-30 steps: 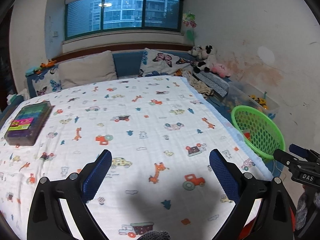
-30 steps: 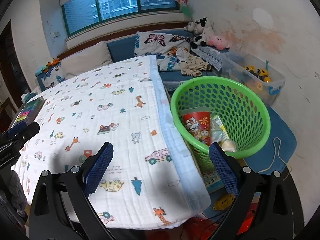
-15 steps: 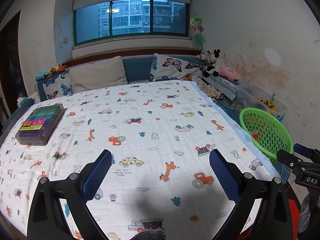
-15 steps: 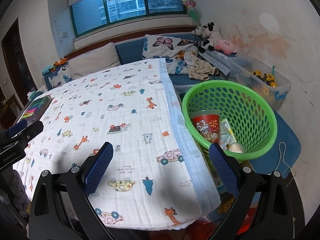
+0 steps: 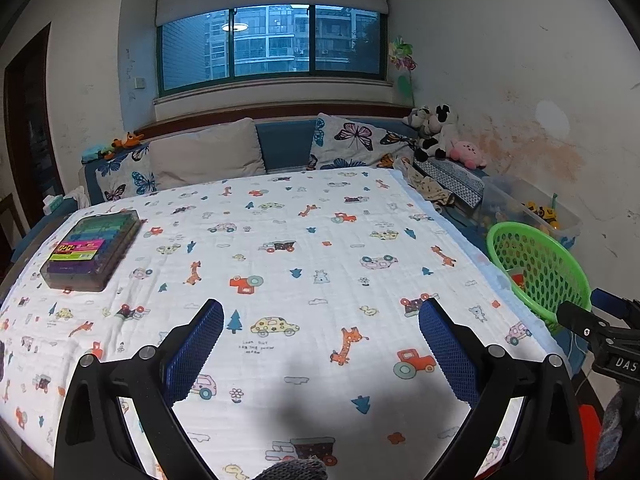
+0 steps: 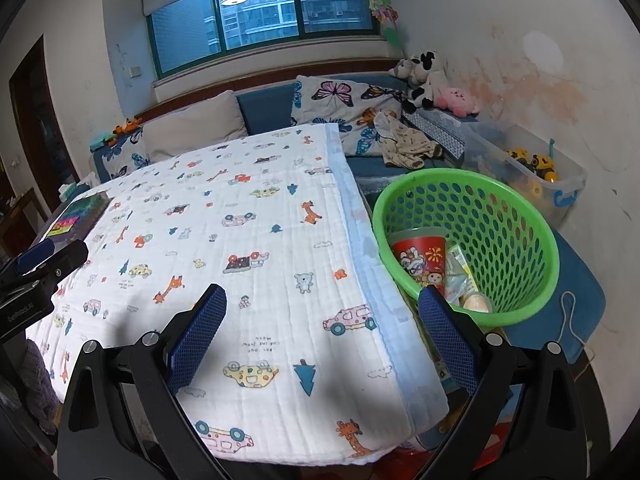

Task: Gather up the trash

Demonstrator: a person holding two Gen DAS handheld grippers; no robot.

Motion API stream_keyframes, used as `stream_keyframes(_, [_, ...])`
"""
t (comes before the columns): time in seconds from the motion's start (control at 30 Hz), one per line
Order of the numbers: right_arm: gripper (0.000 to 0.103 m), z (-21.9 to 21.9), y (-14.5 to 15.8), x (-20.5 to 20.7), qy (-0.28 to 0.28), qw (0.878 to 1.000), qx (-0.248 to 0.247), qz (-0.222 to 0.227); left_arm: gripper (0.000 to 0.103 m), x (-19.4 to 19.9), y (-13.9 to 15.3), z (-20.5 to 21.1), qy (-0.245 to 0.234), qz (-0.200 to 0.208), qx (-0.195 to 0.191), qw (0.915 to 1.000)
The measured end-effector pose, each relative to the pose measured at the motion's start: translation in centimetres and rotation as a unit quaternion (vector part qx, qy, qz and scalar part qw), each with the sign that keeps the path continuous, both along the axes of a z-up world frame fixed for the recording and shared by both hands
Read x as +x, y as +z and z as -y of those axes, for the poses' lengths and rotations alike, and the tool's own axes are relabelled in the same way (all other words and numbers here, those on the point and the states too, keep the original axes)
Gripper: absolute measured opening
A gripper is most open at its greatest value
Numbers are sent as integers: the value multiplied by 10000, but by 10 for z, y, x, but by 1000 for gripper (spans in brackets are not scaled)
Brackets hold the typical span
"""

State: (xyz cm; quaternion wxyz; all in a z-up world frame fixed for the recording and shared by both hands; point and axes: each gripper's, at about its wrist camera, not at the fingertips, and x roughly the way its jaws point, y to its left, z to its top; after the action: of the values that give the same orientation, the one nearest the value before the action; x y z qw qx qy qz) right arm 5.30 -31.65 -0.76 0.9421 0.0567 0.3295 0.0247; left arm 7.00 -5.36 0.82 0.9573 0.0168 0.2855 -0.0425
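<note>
A green mesh basket (image 6: 520, 216) stands on the floor right of the table; it also shows in the left wrist view (image 5: 560, 264). Inside it lie a red printed cup (image 6: 420, 258), a wrapper (image 6: 460, 268) and a pale round item (image 6: 475, 303). My left gripper (image 5: 320, 344) is open and empty above the table's near part. My right gripper (image 6: 322, 334) is open and empty above the table's right near corner, beside the basket.
The table is covered by a white cloth with cartoon prints (image 5: 300, 248). A dark plastic box with coloured contents (image 5: 92, 250) lies at its left. Behind are a blue sofa with cushions (image 5: 280, 148), plush toys (image 5: 440, 132) and a clear toy bin (image 6: 536, 168).
Both grippers have pulled back and risen, so more of the table and room shows. Both stay open and empty.
</note>
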Motion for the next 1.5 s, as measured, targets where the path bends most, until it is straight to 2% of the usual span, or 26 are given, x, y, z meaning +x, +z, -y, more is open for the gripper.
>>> stream_keyframes(1.5, [96, -8, 1, 4, 99, 9999, -25, 5, 95, -2, -4, -7, 128, -37, 2, 9999])
